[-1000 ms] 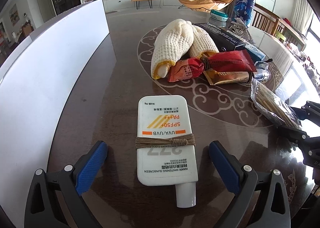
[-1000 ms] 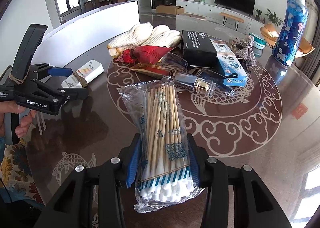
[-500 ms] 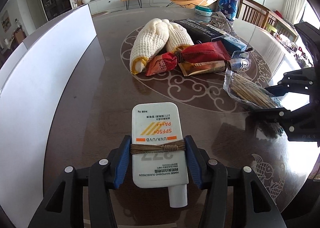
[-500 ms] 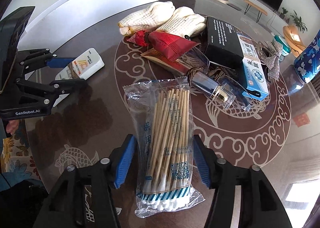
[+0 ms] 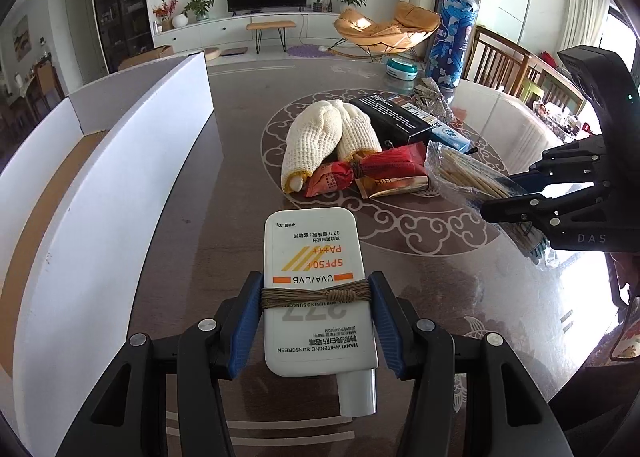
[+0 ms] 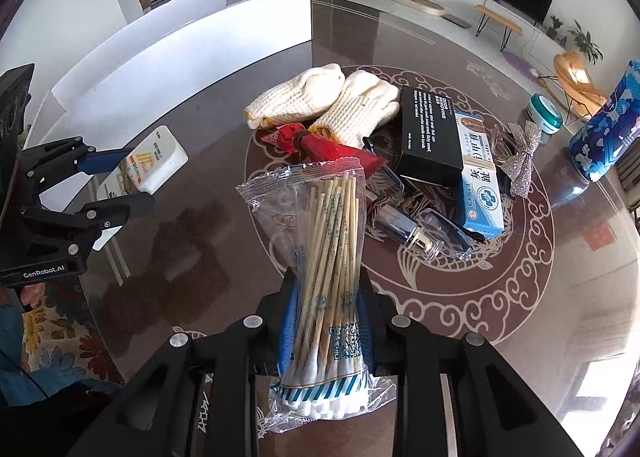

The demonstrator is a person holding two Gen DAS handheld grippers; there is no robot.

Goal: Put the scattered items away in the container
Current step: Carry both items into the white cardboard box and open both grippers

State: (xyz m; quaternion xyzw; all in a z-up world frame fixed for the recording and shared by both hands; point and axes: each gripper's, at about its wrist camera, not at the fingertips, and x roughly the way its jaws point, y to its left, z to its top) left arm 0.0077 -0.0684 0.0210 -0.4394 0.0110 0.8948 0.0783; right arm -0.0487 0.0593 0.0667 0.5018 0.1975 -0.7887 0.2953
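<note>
Sunscreen tube (image 5: 318, 289), flat, white and bound round its middle with brown cord, sits clamped between the blue pads of the left tool (image 5: 316, 321), the pads pressing its two long edges just at the cord, with the cap end toward the camera. It looks lifted clear of the dark glossy desk (image 5: 420, 297), close beside the white wall of the container (image 5: 120, 193), whose brown floor shows past the rim. The tube looks light and fairly stiff but smooth-sided, so I judge the cord band the best place for a hold, since it gives the pads something to bite against. Over on the other side, the right tool (image 6: 328, 321) is closed tight on a clear bag of cotton swabs (image 6: 328, 249), pinching it low, near the cotton tips, so that the wooden sticks fan upward and the bag stands off the desk. That bag is very light, crinkly and slippery; the loose film can slide and the sticks can shift inside, so a grip across the dense bundle, as here, seems safer than one on the empty film at the top. Remaining on the desk lie knitted gloves (image 6: 328, 97), red snack packets (image 6: 320, 145), a black box (image 6: 430, 133) and a small glass bottle (image 6: 412, 233).
</note>
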